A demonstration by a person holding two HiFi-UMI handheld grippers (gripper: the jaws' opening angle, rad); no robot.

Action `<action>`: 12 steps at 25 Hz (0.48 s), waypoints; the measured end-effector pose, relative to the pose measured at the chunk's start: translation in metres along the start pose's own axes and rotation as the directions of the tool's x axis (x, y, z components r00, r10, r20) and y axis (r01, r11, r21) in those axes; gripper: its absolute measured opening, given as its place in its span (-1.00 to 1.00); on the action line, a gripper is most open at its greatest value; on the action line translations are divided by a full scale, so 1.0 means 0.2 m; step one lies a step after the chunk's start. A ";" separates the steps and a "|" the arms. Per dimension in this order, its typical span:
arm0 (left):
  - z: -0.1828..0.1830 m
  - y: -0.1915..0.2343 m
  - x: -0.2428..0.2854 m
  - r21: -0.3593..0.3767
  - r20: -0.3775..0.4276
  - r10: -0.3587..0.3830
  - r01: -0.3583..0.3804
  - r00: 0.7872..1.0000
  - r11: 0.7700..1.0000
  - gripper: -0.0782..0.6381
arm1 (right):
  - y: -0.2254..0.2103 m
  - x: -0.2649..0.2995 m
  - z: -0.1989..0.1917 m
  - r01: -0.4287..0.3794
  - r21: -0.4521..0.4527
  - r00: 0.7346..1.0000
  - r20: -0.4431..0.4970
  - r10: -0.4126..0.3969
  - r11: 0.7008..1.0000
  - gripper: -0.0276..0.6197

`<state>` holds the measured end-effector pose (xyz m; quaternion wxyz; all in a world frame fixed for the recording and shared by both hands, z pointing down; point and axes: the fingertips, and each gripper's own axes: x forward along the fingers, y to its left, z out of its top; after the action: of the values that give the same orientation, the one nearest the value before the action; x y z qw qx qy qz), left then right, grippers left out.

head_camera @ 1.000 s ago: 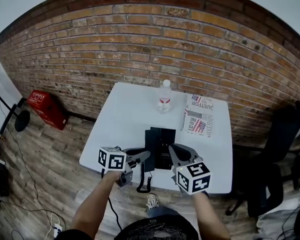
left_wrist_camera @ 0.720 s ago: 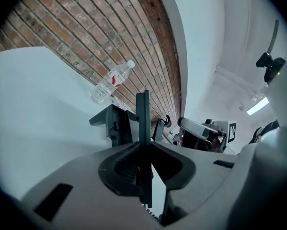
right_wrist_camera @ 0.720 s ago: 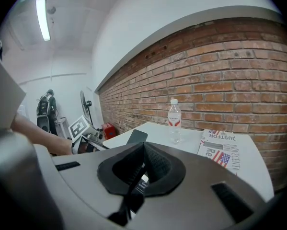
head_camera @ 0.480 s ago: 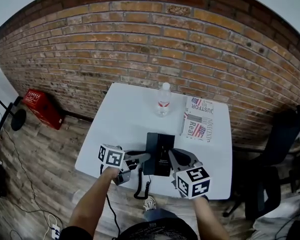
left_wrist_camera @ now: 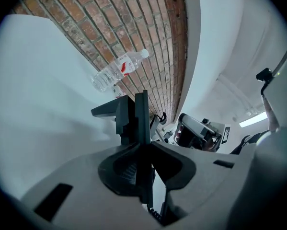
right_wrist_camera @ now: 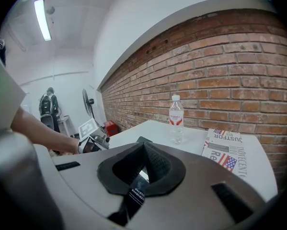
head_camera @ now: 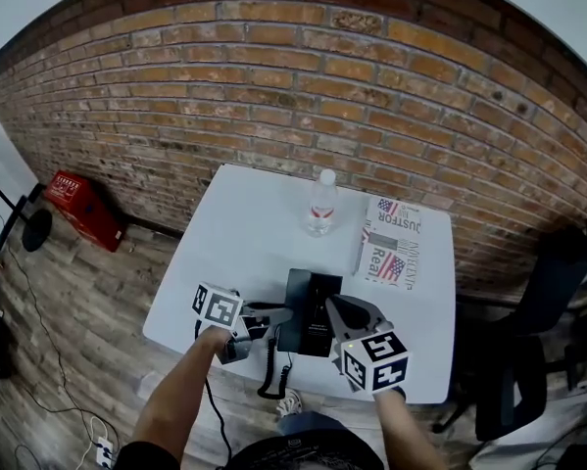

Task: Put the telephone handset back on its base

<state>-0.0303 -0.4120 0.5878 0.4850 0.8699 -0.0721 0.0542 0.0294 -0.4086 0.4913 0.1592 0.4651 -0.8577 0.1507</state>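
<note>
The black telephone base [head_camera: 319, 306] lies near the front edge of the white table [head_camera: 234, 233]. The black handset [head_camera: 289, 313] sits along the base's left side. My left gripper [head_camera: 283, 312] reaches it from the left and is shut on it. In the left gripper view [left_wrist_camera: 143, 143] a thin black slab of the handset [left_wrist_camera: 142, 116] stands between the tips, with the base [left_wrist_camera: 115, 111] beside it. The coiled cord [head_camera: 267, 380] hangs over the table front. My right gripper [head_camera: 332, 306] hovers over the base's right side, shut and holding nothing [right_wrist_camera: 143, 143].
A water bottle [head_camera: 321, 204] stands at the back of the table, with a folded newspaper [head_camera: 391, 248] to its right. A black office chair [head_camera: 538, 360] is at the right. A red box [head_camera: 82, 209] and a fan [head_camera: 33, 228] are on the wood floor at the left.
The head view has shifted a little. My left gripper has drawn slightly to the left beside the base. The right gripper stays over the base.
</note>
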 end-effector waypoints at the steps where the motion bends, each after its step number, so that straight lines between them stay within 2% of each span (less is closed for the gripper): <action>1: 0.00 0.00 0.01 -0.008 -0.009 -0.006 0.006 1.000 1.000 -0.58 | 0.00 0.01 0.00 -0.004 0.001 1.000 0.000 0.004 1.000 -0.91; 6: -0.02 0.04 0.01 -0.043 -0.036 -0.010 0.008 0.999 0.999 -0.58 | -0.01 0.04 0.01 -0.026 0.000 1.000 -0.001 0.026 1.000 -0.91; 12: -0.03 0.06 0.01 -0.060 -0.022 -0.018 0.017 1.000 0.998 -0.57 | -0.02 0.07 0.02 -0.045 -0.005 0.999 -0.003 0.045 0.999 -0.91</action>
<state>-0.0302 -0.4137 0.6011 0.5121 0.8549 -0.0606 0.0574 0.0251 -0.4233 0.4942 0.1580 0.4449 -0.8682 0.1527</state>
